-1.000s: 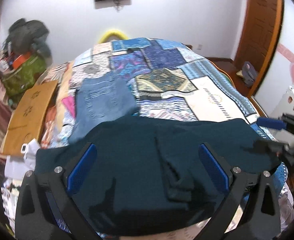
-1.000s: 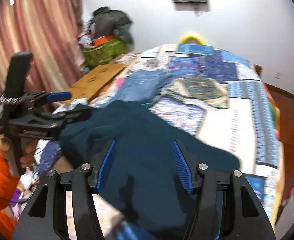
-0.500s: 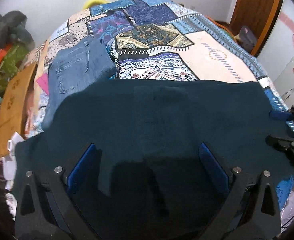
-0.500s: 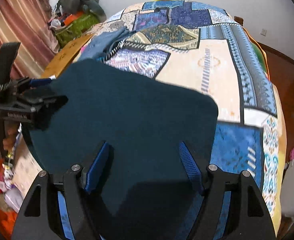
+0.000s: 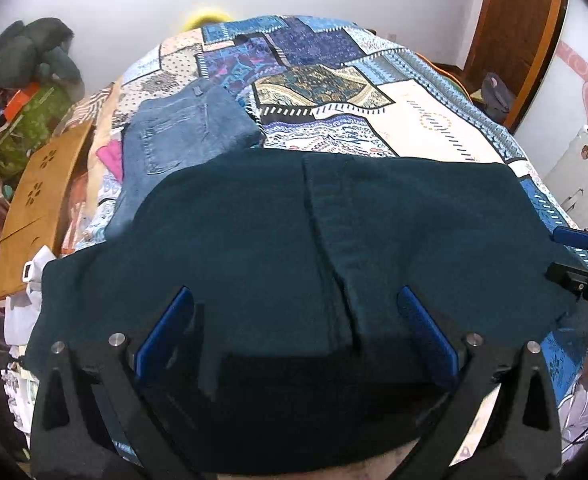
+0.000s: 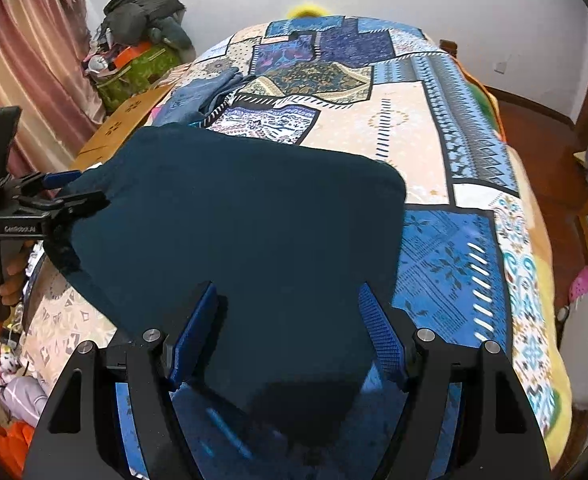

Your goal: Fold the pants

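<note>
Pants: dark teal pants (image 5: 278, 248) are lying spread across the near end of the patchwork bedspread (image 6: 406, 128), and I am seeing a seam running down their middle.
Left gripper (image 5: 294, 336): I am holding it over the pants, blue pads spread wide, gripping nothing.
Right gripper (image 6: 290, 332): I am holding it likewise parted above the pants' edge.
Jeans: folded jeans (image 5: 182, 132) are resting just beyond, partly under the pants.

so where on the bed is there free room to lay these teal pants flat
The widest bare stretch of patchwork quilt lies beyond the teal pants, bordered by the folded jeans on the left. A blue strip by the right gripper is free too. The left edge is crowded: jeans, wooden board, left gripper.
</note>
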`<state>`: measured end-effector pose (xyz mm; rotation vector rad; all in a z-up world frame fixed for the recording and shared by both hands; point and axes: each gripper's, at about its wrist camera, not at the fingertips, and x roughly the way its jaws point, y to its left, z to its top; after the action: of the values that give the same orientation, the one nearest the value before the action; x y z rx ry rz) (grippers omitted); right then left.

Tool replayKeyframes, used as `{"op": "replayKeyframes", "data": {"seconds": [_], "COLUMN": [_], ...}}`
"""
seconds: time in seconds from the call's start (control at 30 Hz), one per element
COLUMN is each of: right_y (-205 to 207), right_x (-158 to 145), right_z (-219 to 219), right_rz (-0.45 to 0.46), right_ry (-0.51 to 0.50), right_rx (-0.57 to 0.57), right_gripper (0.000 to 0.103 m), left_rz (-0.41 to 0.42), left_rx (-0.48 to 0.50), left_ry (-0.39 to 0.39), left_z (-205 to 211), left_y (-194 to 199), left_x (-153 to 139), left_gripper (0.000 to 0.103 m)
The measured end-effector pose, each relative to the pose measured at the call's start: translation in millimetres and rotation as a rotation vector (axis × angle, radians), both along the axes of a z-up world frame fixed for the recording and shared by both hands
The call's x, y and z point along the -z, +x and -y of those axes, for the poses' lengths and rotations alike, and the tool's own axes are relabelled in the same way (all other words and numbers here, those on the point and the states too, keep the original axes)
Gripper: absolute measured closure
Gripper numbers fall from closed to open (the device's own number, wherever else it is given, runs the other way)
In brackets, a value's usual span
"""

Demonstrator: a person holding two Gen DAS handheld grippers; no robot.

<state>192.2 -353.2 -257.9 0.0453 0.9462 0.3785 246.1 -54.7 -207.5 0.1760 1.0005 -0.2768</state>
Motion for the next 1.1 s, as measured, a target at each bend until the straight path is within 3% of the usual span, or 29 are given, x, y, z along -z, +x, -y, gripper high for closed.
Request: {"op": "replayKeyframes", "data": {"seconds": [0.23, 0.33, 0.53, 0.7, 0.9, 1.1], "right_y": [1, 5, 22, 39, 47, 41], "right_x": [-24, -40, -53, -41, -18, -6], "right_z": [-6, -18, -58, -99, -136, -144], "right_rz": [0.047, 0.099, 0.155, 0.129, 0.075, 0.07], "right_ry": [0.024, 0.041, 0.048, 0.053, 0.022, -0.004], "right_rx": [0.007, -0.008, -0.068, -0.137, -0.195, -0.195], "right_gripper": [0.034, 0.033, 0.031, 0.031, 0.031, 0.031], "left_rz": [0.06, 0.114, 0.119, 0.055, -0.06, -0.195], "left_rx": [-0.071, -0.159, -0.339, -0.504, -0.63, -0.69], "left_ry": [-0.093, -0.125, -0.213, -0.277, -0.335, -0.505], "left_z": [-32, -61, -134, -202, -253, -282], "left_y": [-16, -20, -22, -31, -44, -57], "left_x": [-27, -43, -52, -34, 4, 45], "left_gripper": [0.0, 0.0, 0.0, 0.0, 0.0, 0.0]}}
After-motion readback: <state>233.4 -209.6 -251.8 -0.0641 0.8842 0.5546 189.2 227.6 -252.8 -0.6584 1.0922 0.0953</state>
